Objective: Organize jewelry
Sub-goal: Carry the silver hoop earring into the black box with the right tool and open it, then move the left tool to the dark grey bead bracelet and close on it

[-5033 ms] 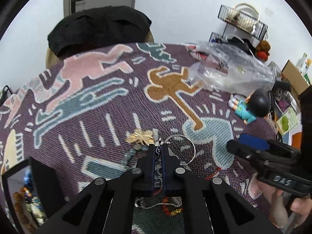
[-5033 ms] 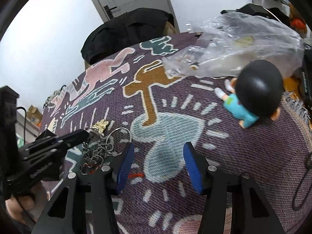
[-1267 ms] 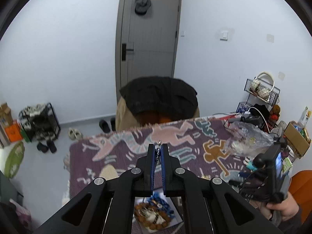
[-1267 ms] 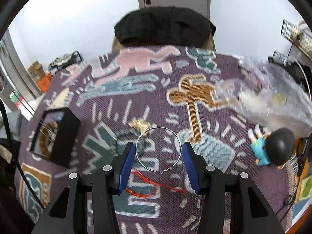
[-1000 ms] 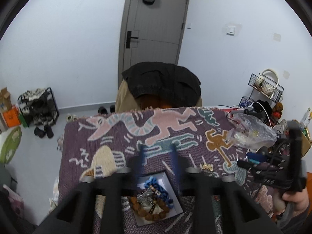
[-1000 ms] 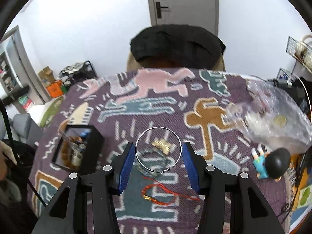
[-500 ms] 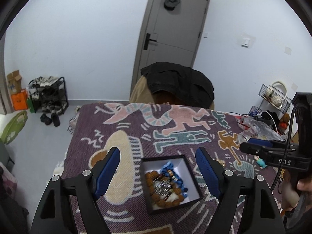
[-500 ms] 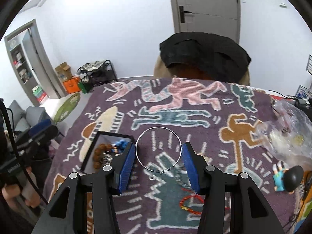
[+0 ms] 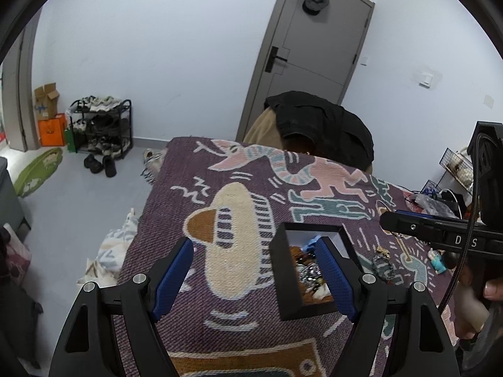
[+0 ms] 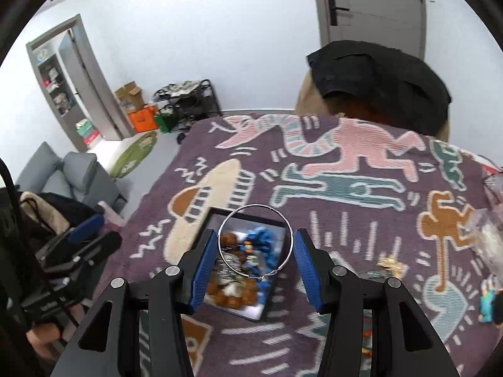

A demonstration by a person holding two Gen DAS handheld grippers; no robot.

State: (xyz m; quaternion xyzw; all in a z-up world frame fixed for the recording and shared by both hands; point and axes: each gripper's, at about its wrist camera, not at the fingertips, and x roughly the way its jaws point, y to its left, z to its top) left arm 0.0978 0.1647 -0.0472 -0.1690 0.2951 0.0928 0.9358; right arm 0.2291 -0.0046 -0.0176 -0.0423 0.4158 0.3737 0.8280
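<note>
Beyond the fingers, a purple woven blanket with cartoon figures (image 10: 345, 220); farther off, a black jacket-draped chair (image 10: 377, 84) and grey door (image 9: 311, 53).

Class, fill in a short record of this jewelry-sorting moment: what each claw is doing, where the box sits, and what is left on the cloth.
left claw: open, empty
right claw: shut on thin silver wire hoop, above the box
black square box: on patterned purple woven cloth, holding brown and blue beads
left on cloth: small gold ornament
hoop boxed: not yet
</note>
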